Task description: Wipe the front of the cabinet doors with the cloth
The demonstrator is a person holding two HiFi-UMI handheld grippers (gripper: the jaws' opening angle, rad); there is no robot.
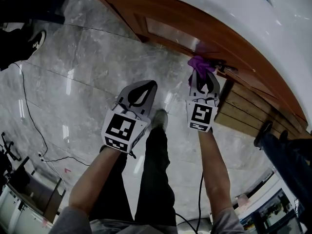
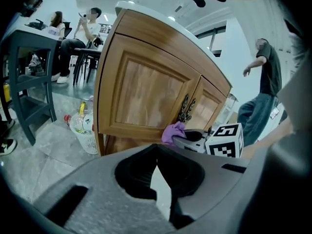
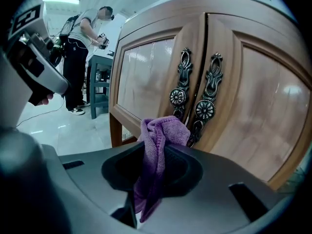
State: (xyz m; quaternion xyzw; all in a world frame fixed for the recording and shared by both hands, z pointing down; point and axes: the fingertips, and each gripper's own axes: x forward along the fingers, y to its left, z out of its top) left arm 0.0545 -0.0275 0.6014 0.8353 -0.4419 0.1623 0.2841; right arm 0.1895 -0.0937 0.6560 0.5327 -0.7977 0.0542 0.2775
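Purple cloth (image 3: 163, 128) is pinched in the closed jaws of the right gripper (image 3: 157, 150), at lower centre, just before the ornate handles (image 3: 204, 108) of the cabinet doors (image 3: 146, 77). Left gripper (image 2: 157, 147) is closed on nothing. I judge the wiping hardly begun, with both door fronts left to do.

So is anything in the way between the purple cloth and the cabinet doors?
No, nothing visible is. The right gripper holds the purple cloth right up at the cabinet doors, with nothing between them. Only the two metal handles stick out beside it, where the doors meet.
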